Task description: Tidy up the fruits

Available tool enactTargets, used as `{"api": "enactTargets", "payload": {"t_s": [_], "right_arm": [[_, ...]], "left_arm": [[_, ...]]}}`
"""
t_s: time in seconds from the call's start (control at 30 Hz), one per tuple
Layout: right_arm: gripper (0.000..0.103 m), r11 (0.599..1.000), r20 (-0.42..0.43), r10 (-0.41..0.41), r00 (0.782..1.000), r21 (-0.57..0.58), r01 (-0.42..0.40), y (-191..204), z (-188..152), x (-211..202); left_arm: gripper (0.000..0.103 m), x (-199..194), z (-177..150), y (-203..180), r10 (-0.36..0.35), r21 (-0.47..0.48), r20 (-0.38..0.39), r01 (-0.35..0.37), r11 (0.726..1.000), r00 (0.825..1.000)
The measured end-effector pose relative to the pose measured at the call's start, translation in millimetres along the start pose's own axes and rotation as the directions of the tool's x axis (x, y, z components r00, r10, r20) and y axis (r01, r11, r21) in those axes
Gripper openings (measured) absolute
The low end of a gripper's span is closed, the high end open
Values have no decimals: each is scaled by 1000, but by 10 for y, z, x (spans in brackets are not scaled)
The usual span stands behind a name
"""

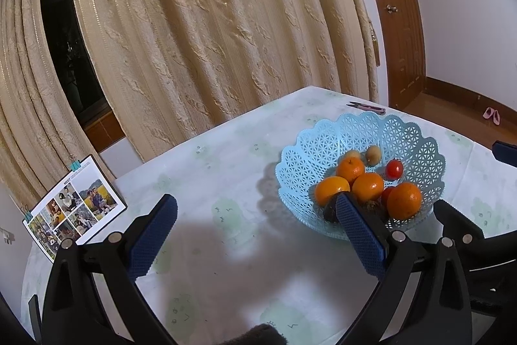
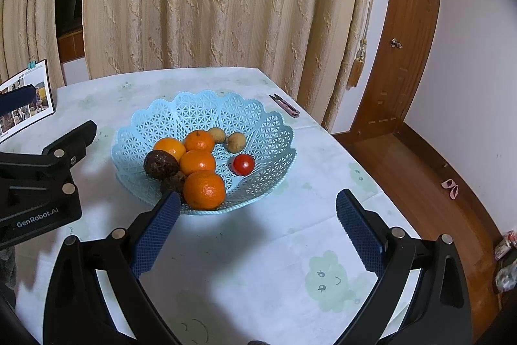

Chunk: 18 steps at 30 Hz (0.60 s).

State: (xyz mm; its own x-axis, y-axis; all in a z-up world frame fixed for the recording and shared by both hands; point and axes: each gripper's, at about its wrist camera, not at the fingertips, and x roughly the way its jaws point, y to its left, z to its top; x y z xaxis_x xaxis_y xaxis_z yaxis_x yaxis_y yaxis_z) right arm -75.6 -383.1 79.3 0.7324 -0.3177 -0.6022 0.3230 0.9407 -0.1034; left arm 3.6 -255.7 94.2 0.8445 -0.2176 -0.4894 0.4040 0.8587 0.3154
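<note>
All the fruit in view already lies in the light-blue lattice basket on the tabletop: four oranges, a red tomato, two small tan fruits and two dark wrinkled fruits at the near-left side. No fruit shows loose on the cloth, so the gathering seems done or a rearranging is about to start; which of the two cannot be told.

The left hand-held gripper hangs above the tabletop just left of the basket, fingers wide apart and holding nothing, its right pad overlapping the basket's near rim in its own view. The right hand-held gripper hovers before the basket's near edge, likewise spread and empty.

Any next pick would call for lowering one gripper over a single fruit, probably the nearest orange, without nudging its neighbours.
</note>
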Motion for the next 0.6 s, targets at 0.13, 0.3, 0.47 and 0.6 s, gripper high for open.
{"api": "enactTargets", "payload": {"t_s": [0.13, 0.3, 0.47, 0.6], "right_arm": [[98, 1000, 1, -1, 1000, 4, 1, -3, 3, -3], [98, 1000, 4, 10, 1000, 10, -10, 11, -1, -6], [98, 997, -2, 79, 997, 24, -79, 125, -7, -9], [98, 985, -17, 170, 985, 31, -170, 349, -29, 1]], "left_arm": [[98, -9, -12, -12, -5, 7, 7, 5, 1000, 1000], [98, -16, -23, 0, -16, 4, -5, 16, 1000, 1000], [98, 31, -127, 150, -11, -24, -79, 9, 1000, 997], [98, 52, -319, 393, 14, -48, -146, -21, 999, 989]]}}
